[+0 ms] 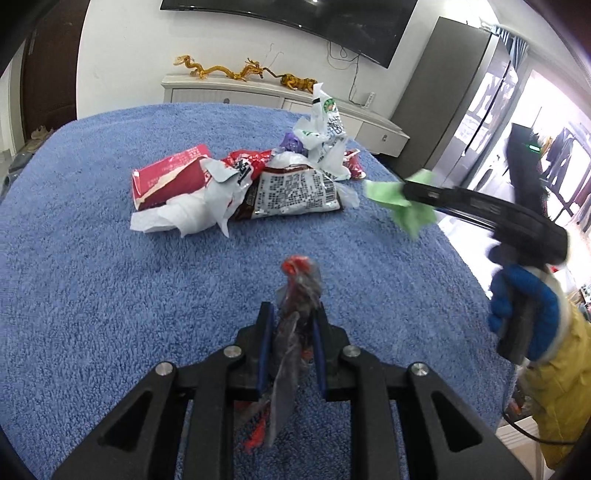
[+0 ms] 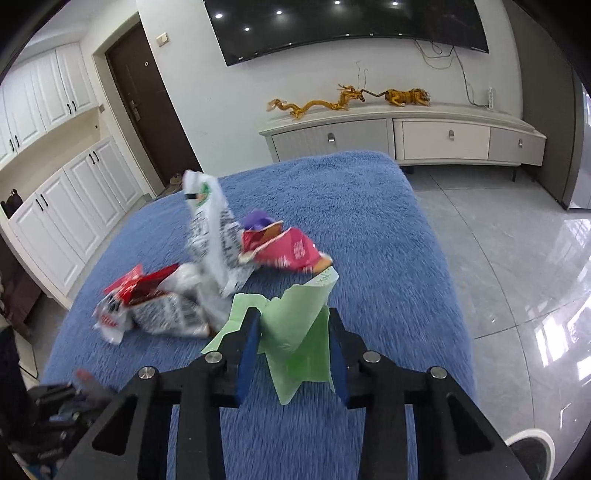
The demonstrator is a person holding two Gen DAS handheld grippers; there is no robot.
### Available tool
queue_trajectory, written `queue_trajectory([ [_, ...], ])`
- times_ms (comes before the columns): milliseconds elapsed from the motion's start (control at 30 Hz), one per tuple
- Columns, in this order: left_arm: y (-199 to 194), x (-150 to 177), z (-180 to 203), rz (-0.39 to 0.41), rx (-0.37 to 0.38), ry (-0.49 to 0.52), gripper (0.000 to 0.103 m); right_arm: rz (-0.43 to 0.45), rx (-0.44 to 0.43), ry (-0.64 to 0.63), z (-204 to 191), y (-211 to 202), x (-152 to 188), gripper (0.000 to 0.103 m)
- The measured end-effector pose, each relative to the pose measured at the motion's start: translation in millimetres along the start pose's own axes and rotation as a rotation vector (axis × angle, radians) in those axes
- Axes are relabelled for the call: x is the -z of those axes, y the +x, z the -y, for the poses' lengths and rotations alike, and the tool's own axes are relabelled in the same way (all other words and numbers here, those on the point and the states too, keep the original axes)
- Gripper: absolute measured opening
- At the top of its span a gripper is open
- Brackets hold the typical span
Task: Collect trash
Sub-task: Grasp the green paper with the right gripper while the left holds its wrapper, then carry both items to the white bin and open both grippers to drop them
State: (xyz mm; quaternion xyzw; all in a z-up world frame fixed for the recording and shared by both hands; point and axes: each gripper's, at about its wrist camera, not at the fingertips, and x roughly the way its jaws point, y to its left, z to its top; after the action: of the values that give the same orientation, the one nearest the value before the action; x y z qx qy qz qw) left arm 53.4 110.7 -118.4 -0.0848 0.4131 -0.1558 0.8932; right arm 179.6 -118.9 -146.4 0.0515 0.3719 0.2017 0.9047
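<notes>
Two views, blue glove (image 1: 524,306) only in left, white cabinets (image 2: 55,206) only in right

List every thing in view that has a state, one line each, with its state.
Left gripper: shut on clear red wrapper.
Right gripper: jaws closed on green paper.
Trash pile: loose, crumpled on blue towel.
Red carton: torn open, lying flat.
Dark door: shut.
TV: off.
</notes>
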Motion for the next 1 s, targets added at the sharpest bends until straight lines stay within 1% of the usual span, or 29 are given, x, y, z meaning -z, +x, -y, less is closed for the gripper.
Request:
queue_trajectory([
  [67,-2.1,-0.2,3.2,0.000,-0.022,0.003,0.019,0.011,-0.007,0.009,-0.9,-14.6,7.5,0.032],
  [167,-13.6,0.6,11.4,0.016,-0.005,-0.011,0.019,0.033,-0.014,0.011,-4.3,-43.2,20.8,0.032],
  [333,-43.0,2.4,32.4,0.064,0.004,0.019,0.019,0.073,-0.009,0.005,-8.0,-85.1,33.0,0.032],
  [433,-61.2,1.8,43.9,0.091,0.007,0.031,0.019,0.113,-0.001,0.011,-10.5,-116.1,40.3,0.032],
  [533,-76.9,-0.3,59.5,0.114,0.010,0.054,0.019,0.167,0.014,0.027,-3.6,-151.0,47.8,0.032],
  [600,-82.6,-1.0,71.0,0.122,0.012,0.071,0.019,0.202,0.032,0.055,6.7,-175.3,57.2,0.032],
  [667,-85.3,-3.7,86.2,0.122,0.024,0.091,0.019,0.220,0.058,0.073,15.3,-193.1,65.5,0.033],
  [767,-85.3,-5.0,112.5,0.115,0.043,0.133,0.019,0.244,0.104,0.123,38.3,-218.1,83.6,0.033],
  [900,-76.7,-7.7,154.5,0.086,0.083,0.200,0.019,0.280,0.143,0.243,82.2,-247.3,109.6,0.033],
  [1000,-64.2,-10.7,192.5,0.058,0.105,0.260,0.019,0.297,0.180,0.305,110.8,-260.7,125.4,0.033],
])
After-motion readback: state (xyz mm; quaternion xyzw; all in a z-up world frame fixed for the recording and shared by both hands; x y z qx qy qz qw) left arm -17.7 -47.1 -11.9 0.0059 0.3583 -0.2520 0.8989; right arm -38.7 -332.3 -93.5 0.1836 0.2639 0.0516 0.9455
